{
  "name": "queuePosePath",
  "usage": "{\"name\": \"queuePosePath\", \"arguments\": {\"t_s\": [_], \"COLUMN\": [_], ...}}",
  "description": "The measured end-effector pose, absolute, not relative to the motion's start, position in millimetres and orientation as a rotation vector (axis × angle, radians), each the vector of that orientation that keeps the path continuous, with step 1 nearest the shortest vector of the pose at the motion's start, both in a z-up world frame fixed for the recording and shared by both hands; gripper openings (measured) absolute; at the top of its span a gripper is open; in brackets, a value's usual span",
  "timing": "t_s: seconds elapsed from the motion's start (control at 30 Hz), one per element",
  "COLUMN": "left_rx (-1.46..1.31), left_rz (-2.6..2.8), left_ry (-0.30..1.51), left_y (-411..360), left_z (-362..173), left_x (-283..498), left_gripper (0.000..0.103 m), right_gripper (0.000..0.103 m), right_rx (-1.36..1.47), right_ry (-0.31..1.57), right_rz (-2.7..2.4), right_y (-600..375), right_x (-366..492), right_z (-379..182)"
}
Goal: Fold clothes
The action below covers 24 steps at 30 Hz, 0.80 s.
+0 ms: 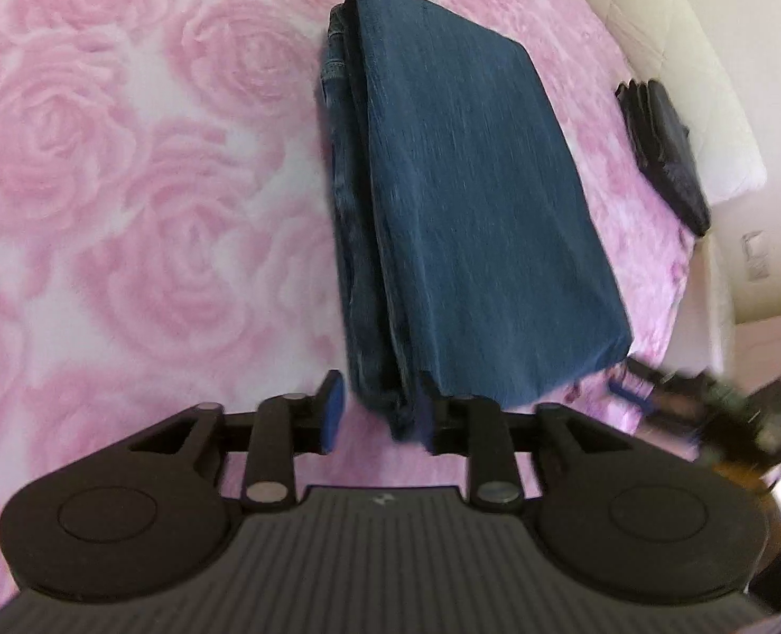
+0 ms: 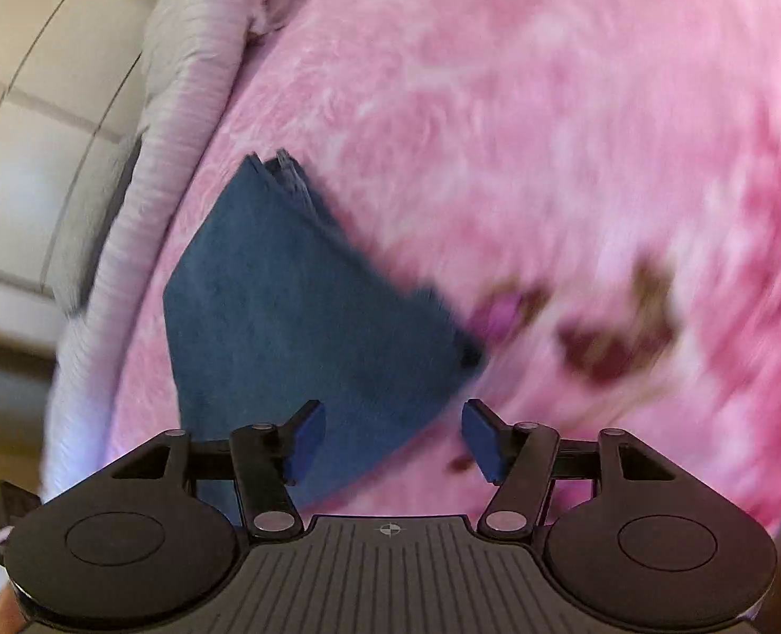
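One folded jeans (image 1: pixel 470 201) | near bedspread (image 1: pixel 126 158) edge | pink room left

The right gripper (image 1: pixel 707 412), at the right edge of the left wrist view, was smeared by motion, so how its jaws stood could not be read there. In the right wrist view the pink blanket (image 2: pixel 549 158) was blurred, and dark brownish patches (image 2: pixel 612 333) on it were too smeared to identify. The folded jeans (image 1: pixel 470 211) hid the left gripper's right pad.

Blue jeans (image 1: pixel 464 201), pink rose-patterned blanket (image 1: pixel 126 185)
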<state>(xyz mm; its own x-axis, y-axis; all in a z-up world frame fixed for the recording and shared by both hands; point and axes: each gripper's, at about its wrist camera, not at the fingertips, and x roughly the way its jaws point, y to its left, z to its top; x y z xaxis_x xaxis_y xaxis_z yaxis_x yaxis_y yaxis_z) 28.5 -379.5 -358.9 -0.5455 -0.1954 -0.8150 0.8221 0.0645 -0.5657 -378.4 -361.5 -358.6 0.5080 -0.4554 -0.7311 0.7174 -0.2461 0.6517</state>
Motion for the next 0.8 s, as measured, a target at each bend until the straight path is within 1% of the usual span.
{"name": "queuePosePath", "arguments": {"t_s": [0.03,0.1,0.13,0.17,0.2,0.23,0.27,0.37,0.43,0.47,0.53,0.57,0.63,0.7,0.73,0.77,0.8], "left_rx": [0.645,0.685,0.714,0.727,0.718,0.709,0.703,0.719,0.717,0.716,0.72,0.73,0.758,0.797,0.823,0.852,0.875], "left_rz": [-1.603,-1.652,-1.68,-1.687,-1.678,-1.669,-1.663,-1.73,-1.806,-1.834,-1.899,-1.921,-1.948,-2.003,-2.036,-2.072,-2.11], "left_ry": [1.565,1.554,1.542,1.544,1.558,1.573,1.58,1.571,1.595,1.613,1.602,1.584,1.551,1.479,1.422,1.346,1.256], "left_y": [-386,-391,-393,-393,-392,-391,-390,-383,-381,-381,-385,-389,-395,-396,-395,-394,-393], "left_z": [-366,-377,-381,-384,-386,-388,-388,-377,-371,-370,-369,-368,-365,-355,-348,-340,-331], "left_x": [28,19,13,9,6,3,-2,-36,-78,-100,-142,-159,-180,-178,-172,-163,-152], "left_gripper": [0.036,0.036,0.036,0.032,0.024,0.019,0.015,0.014,0.014,0.012,0.011,0.012,0.019,0.02,0.02,0.025,0.033], "right_gripper": [0.061,0.061,0.043,0.028,0.024,0.017,0.016,0.015,0.014,0.014,0.014,0.014,0.014,0.014,0.015,0.017,0.022], "right_rx": [1.468,1.527,1.549,1.564,1.575,1.572,1.552,1.44,1.366,1.322,1.23,1.19,1.141,1.107,1.08,1.047,1.012], "right_ry": [0.195,0.093,0.064,0.056,0.071,0.11,0.151,0.26,0.285,0.305,0.374,0.413,0.492,0.515,0.51,0.51,0.518], "right_rz": [-1.145,-1.179,-1.184,-1.18,-1.166,-1.135,-1.095,-1.038,-1.07,-1.089,-1.118,-1.124,-1.146,-1.177,-1.183,-1.196,-1.215], "right_y": [-360,-360,-363,-367,-374,-383,-389,-419,-447,-462,-495,-510,-532,-538,-536,-532,-524], "right_x": [-375,-374,-376,-379,-383,-388,-394,-413,-434,-443,-459,-465,-471,-475,-473,-470,-465], "right_z": [-368,-385,-390,-393,-394,-391,-384,-355,-335,-325,-312,-308,-308,-303,-298,-292,-287]}}
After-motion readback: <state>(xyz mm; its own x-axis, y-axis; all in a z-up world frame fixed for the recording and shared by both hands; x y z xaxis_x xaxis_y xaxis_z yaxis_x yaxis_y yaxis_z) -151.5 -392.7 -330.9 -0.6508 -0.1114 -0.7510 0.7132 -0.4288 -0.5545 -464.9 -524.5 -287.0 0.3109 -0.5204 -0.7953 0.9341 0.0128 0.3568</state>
